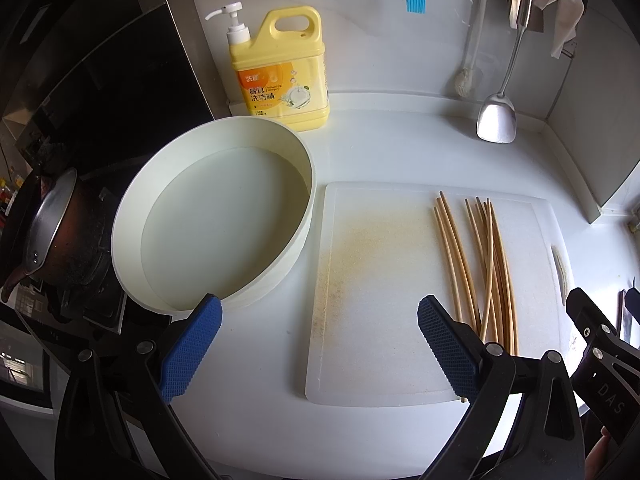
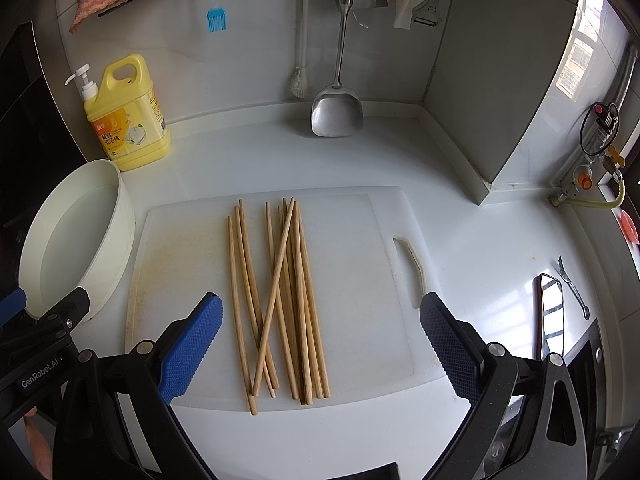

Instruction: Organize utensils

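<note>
Wooden chopsticks (image 2: pixel 280 300) in a loose bundle at the centre of the right wrist frame, lying lengthwise on a white cutting board (image 2: pixel 360 280), one stick crossing diagonally over the others, near ends reaching almost to the board's lower edge. Same chopsticks (image 1: pixel 476 264) at right of centre in the left wrist frame, on the right half of the cutting board (image 1: pixel 380 300), beside a yellowish stain on its left half. Right tool (image 2: pixel 320 344) low in its frame, blue-padded fingers (image 2: pixel 192 344) spread wide apart on either side of the bundle, gripping nothing. Left tool (image 1: pixel 320 348) likewise spread wide and empty at the bottom of its frame, over the board's left part, one pad near the chopsticks' lower ends. Round pale basin (image 1: pixel 216 216) just left of the board, at the left edge in the right wrist view (image 2: pixel 80 240). Yellow dish soap jug (image 1: pixel 280 68) with a pump behind the basin at upper centre, upper left in the right wrist view (image 2: pixel 128 116). Metal spatula (image 2: pixel 338 108) hanging against the back wall at upper centre, blade close to the white counter (image 2: pixel 500 260). Blue silicone brush (image 2: pixel 218 20) hanging at upper left. Dark pan (image 1: pixel 52 232) on a stove at the far left of the left wrist frame.
</note>
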